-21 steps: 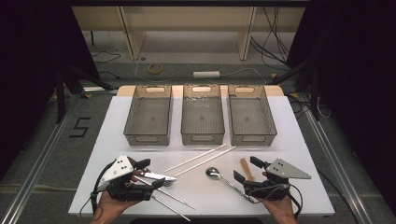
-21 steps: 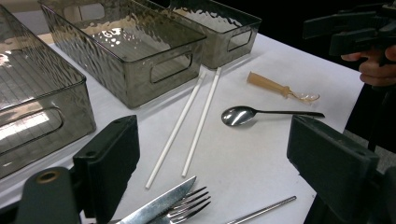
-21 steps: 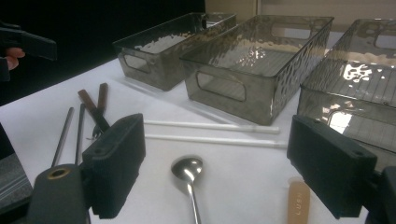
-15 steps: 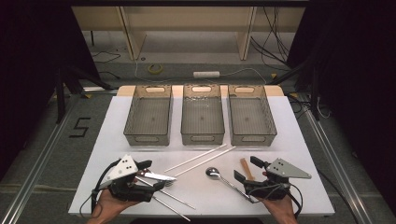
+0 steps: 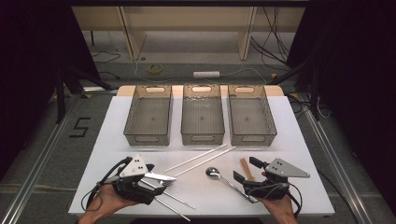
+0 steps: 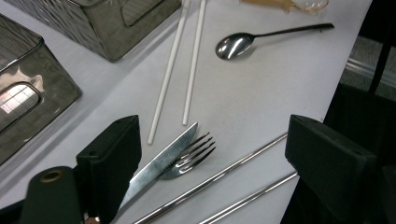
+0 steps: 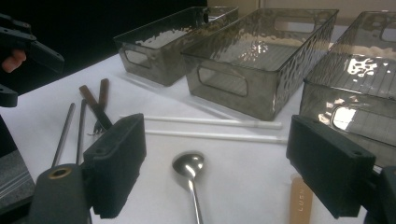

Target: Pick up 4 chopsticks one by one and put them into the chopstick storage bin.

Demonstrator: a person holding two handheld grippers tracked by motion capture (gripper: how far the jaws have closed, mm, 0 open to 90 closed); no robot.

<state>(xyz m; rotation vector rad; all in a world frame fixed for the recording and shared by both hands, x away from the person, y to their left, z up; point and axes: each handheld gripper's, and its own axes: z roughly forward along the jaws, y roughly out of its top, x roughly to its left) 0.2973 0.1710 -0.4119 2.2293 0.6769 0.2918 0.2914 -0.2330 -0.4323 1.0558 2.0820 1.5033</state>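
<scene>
Just ahead of the spread left claw [image 6: 212,154], knife [image 6: 161,161] across fork [image 6: 194,156], untouched; right claw [image 7: 224,163] spread over the spoon [image 7: 189,170].

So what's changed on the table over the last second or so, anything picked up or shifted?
Hardly anything. The left tool has edged slightly toward the middle, over the knife and fork, jaws open with nothing gripped. The right tool stayed put, open and empty, beside the spoon. White chopsticks, metal chopsticks and the three bins lie as before.
</scene>
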